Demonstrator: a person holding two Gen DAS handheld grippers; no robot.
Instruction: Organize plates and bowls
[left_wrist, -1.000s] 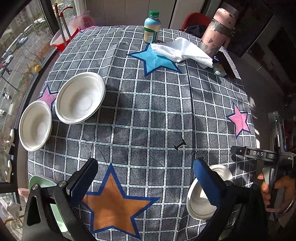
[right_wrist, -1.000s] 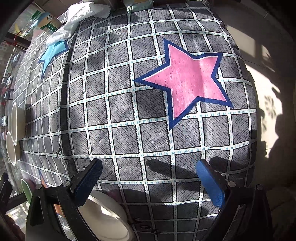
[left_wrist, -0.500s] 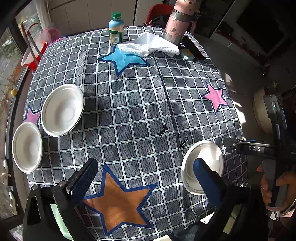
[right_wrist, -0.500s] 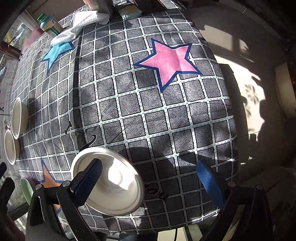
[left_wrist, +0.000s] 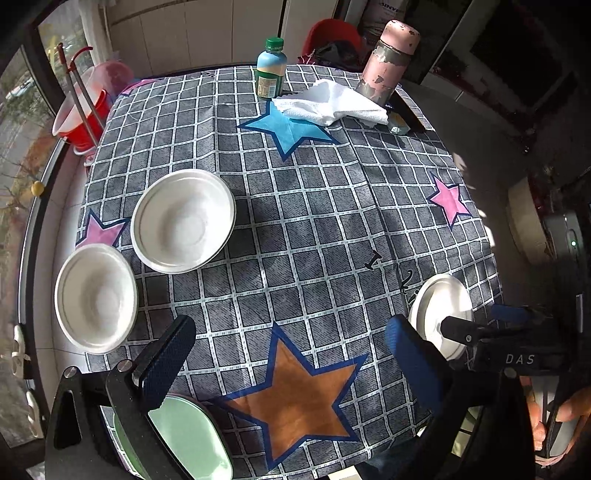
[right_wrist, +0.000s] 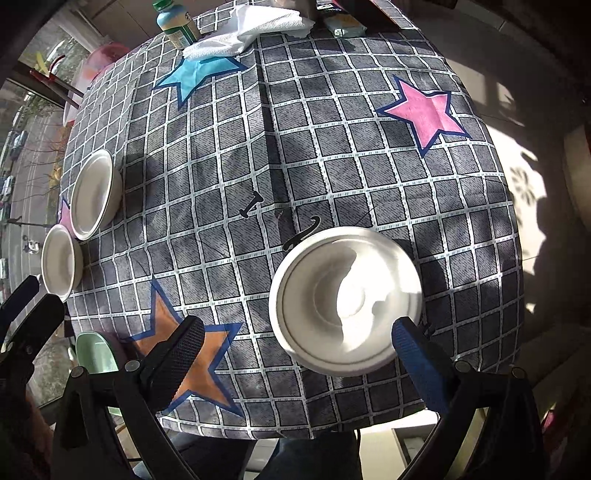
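Left wrist view
Left gripper (left_wrist: 286, 360): spread wide, empty, above the orange star (left_wrist: 295, 398).
White bowls: two (left_wrist: 183, 220) (left_wrist: 96, 297) side by side at the table's left edge; third (left_wrist: 441, 312) near the right edge.
Green plate (left_wrist: 184, 435): under the left finger.

Right wrist view
Right gripper (right_wrist: 295, 350): spread, empty, over the near white bowl (right_wrist: 345, 299).
Far bowls (right_wrist: 92, 194) (right_wrist: 59, 262): well apart, left edge.
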